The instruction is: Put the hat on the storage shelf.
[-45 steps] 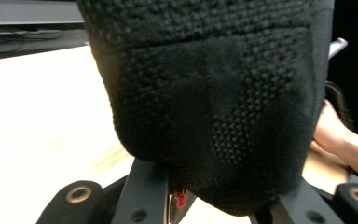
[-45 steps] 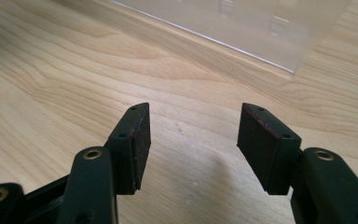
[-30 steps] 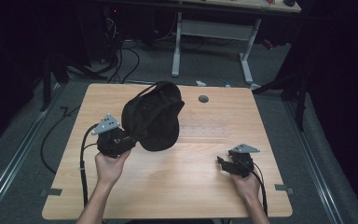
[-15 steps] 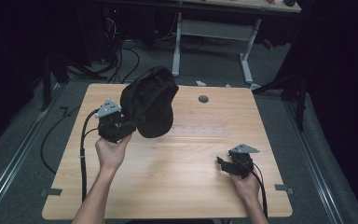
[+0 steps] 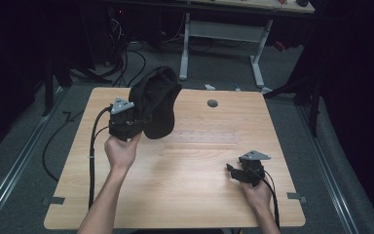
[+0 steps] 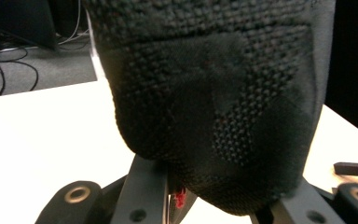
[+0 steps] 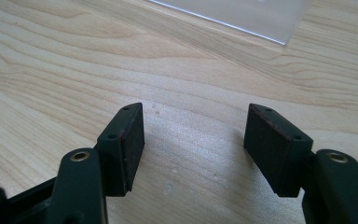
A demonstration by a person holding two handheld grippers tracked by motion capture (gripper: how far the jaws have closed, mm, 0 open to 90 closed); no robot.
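While left claw clamps black bag aloft — contents unseen — right claw gapes empty over table.

A dim lab: wooden table, floor cables, another desk's metal legs behind

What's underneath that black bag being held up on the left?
The black mesh bag hangs lifted in the left gripper, shut on its fabric. Below it lies bare wooden table; nothing else shows there. The strip of tabletop right behind the bag is covered, as is the bag's inside.
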